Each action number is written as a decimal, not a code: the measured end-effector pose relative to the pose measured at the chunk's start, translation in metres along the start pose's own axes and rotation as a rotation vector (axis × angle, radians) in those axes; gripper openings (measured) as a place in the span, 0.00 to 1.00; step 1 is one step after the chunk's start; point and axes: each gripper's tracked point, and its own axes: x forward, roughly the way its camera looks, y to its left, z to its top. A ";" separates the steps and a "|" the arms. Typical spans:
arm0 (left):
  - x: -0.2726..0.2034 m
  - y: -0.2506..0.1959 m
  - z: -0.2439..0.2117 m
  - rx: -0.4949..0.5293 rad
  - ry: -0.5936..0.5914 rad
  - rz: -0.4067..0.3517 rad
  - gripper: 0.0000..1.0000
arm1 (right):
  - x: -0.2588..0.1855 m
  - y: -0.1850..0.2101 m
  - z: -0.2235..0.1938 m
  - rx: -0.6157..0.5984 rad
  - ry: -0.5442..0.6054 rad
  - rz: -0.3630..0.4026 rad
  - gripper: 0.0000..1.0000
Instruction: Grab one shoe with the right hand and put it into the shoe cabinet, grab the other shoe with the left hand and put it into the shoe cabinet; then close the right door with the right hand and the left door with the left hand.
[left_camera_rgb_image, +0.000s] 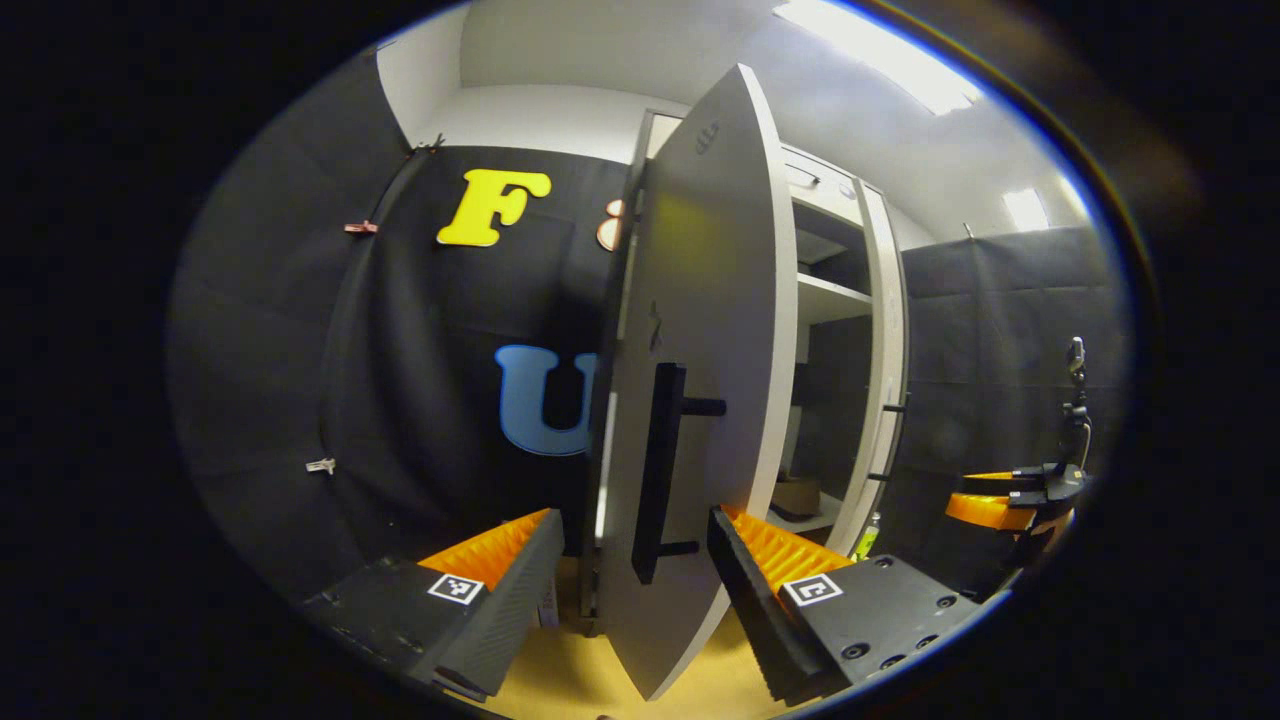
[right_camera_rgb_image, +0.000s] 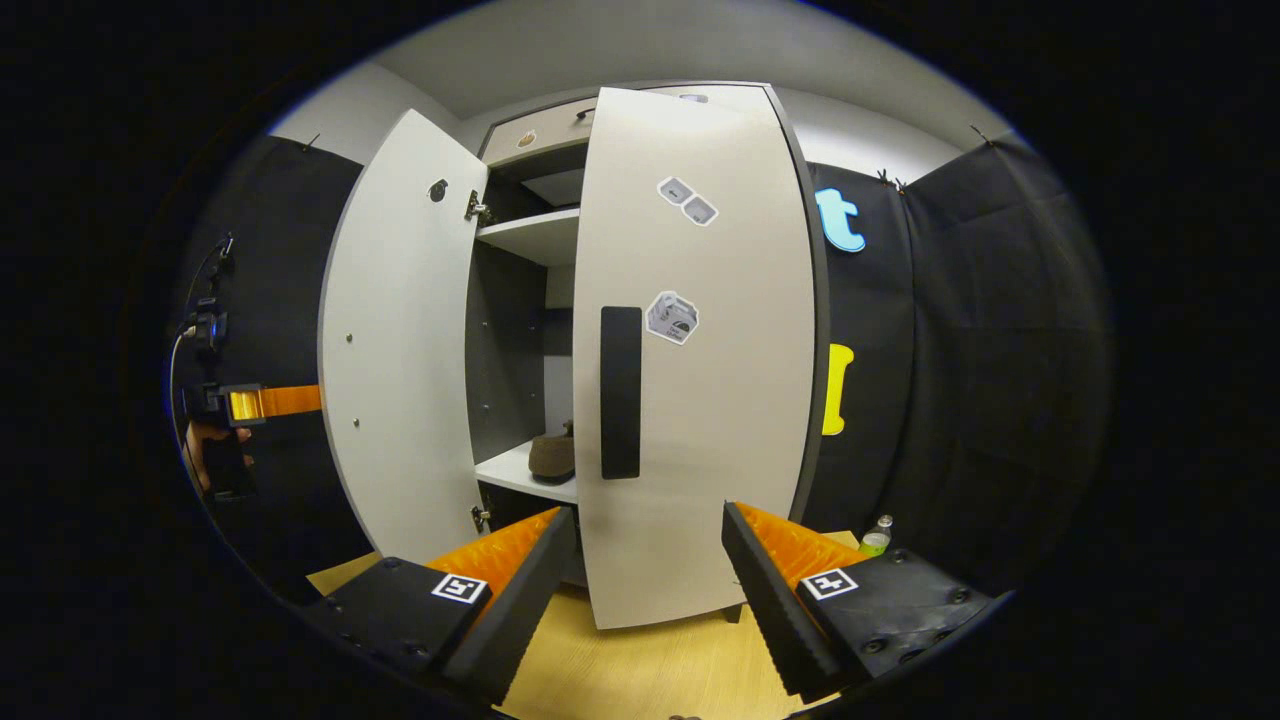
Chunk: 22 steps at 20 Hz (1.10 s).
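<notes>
1. The left gripper (left_camera_rgb_image: 635, 560) has its jaws apart and empty, straddling the bottom of the left door (left_camera_rgb_image: 700, 330) near its handle (left_camera_rgb_image: 660, 470). The door stands well open. Shoving it with one finger instead of a flat face could make the finger slide off the edge or snag on the handle.

2. The right gripper (right_camera_rgb_image: 648, 560) is also spread wide and holds nothing, facing the right door (right_camera_rgb_image: 690, 350), with its handle (right_camera_rgb_image: 620, 392) just above the fingers. This door looks partly swung in, not yet flush, so a push low on the panel may leave the top standing off.

3. One shoe (right_camera_rgb_image: 552, 455) sits on the lower shelf (right_camera_rgb_image: 520, 470) of the cabinet (right_camera_rgb_image: 530, 140), near the front edge. Whether the second shoe is beside it I cannot tell; the right door hides that part. If a toe overhangs the shelf, a closing door will hit it and bounce back or knock the shoe.

4. Both doors meet at the middle. Closing them together risks the edges clashing or a finger being caught between them.

5. A bottle (right_camera_rgb_image: 876, 537) stands on the floor (right_camera_rgb_image: 640, 670) by the cabinet's right side, and a wide sweep of the right gripper could tip it.
</notes>
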 end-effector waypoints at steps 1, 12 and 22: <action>0.005 -0.010 -0.001 0.002 -0.003 -0.021 0.93 | 0.001 -0.001 0.000 -0.004 0.001 -0.004 0.98; 0.051 -0.087 -0.045 -0.045 0.057 -0.172 0.94 | -0.011 -0.017 0.006 0.002 -0.008 -0.005 0.98; 0.032 -0.118 -0.041 0.056 0.063 -0.190 0.94 | -0.027 -0.027 0.007 0.021 -0.024 -0.013 0.98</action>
